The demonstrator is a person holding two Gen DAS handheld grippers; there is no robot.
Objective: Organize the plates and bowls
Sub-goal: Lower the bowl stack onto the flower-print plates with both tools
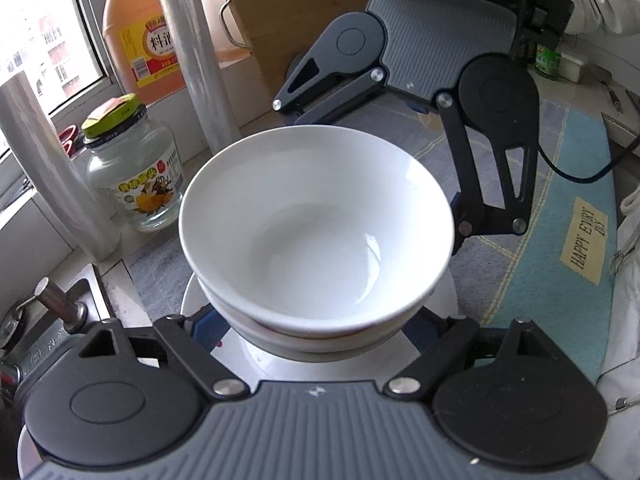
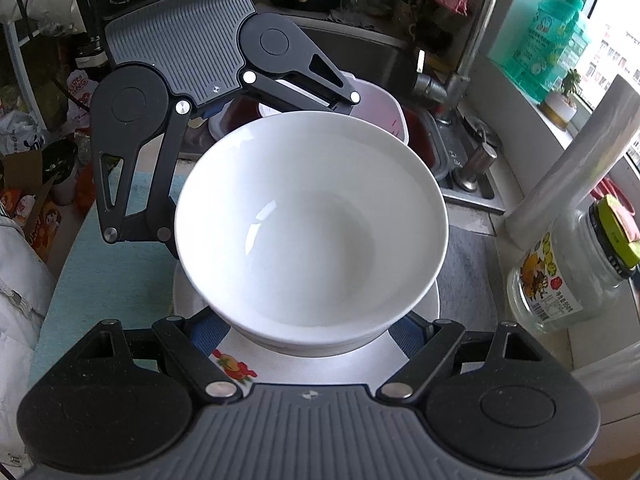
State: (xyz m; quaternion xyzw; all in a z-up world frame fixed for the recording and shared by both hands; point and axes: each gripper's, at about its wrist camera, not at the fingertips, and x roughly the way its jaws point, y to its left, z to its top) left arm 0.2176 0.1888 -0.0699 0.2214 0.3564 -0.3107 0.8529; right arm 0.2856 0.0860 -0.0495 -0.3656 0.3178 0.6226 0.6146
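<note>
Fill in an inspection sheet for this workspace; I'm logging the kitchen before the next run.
Surface: grey counter mat beside a blue striped mat printed "HAPPY EVERY DAY".
Job's things: white bowl nested in a second bowl, stacked on a white plate with a red print.
Clutter: glass jar with a green lid, orange bottle, wooden board, green soap bottles.
Grippers: left gripper and right gripper face each other across the stack, fingers either side of the bowls; contact hidden.
Cables: black cable over the blue mat.
Surroundings: sink with a faucet, window.
</note>
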